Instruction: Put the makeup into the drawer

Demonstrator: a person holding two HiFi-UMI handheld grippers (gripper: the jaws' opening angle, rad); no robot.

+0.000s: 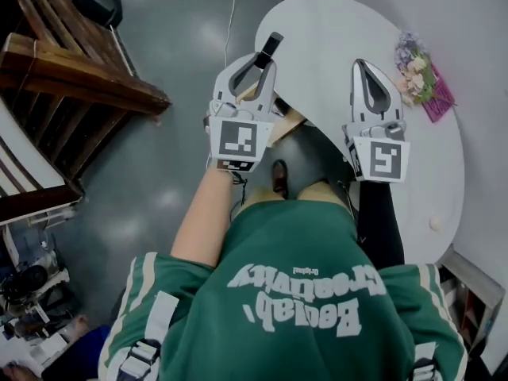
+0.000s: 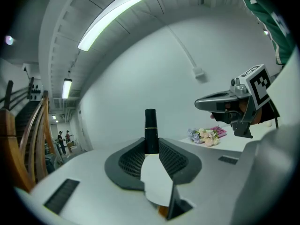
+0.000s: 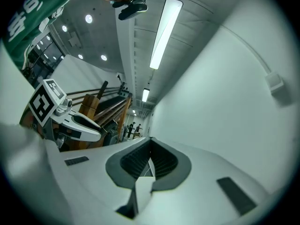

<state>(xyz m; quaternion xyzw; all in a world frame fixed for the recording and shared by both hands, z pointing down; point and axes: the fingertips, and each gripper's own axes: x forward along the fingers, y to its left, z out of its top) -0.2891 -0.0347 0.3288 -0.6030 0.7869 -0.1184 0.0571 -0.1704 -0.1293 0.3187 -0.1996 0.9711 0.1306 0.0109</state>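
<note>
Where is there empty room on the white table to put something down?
The white table's far rounded end is bare, between the black tube in the left gripper and the flowers. Another bare strip runs between the flowers and the small white thing at the right edge. The near edge is crowded, with the right gripper over it beside the left one.

The makeup tube (image 2: 150, 125) is slim, black and round, with a thin gold ring partway up. It is clamped between the jaws of the left gripper (image 2: 151, 146), its capped end pointing out past the tips, in the air near the white table's edge (image 1: 266, 34).
</note>
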